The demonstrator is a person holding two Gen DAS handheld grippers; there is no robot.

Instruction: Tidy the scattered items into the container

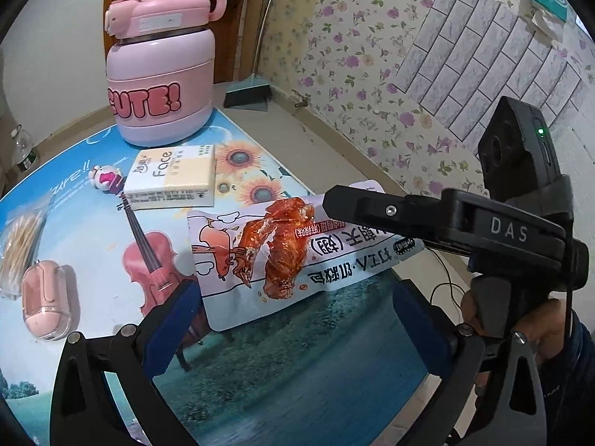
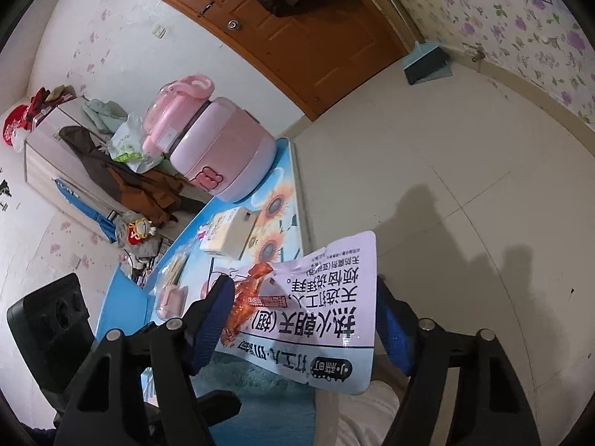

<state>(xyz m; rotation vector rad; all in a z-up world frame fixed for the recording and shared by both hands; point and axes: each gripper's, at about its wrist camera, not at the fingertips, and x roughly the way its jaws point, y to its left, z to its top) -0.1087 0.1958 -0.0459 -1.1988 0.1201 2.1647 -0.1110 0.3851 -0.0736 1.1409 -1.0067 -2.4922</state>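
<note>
Snack pouch (image 2: 316, 308) overhanging table edge (image 1: 293, 176) | bracketed by right gripper (image 2: 305, 319), jaws wide, pads apparently not yet pressing | left gripper (image 1: 293, 330) spread empty | risked slipping floorward if nudged before closing.

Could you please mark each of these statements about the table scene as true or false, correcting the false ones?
1. The snack packet lies between the right gripper's open fingers. True.
2. The pink jug has its lid off. False: the lid sits on top of it.
3. The tissue pack lies near the pink jug, on the table. True.
4. The left gripper is clamped on the pink mouse. False: its jaws stand open with nothing between the pads, and the mouse lies off to its side.
5. The packet shows a picture of a fish. False: it shows a glazed chicken wing.
</note>
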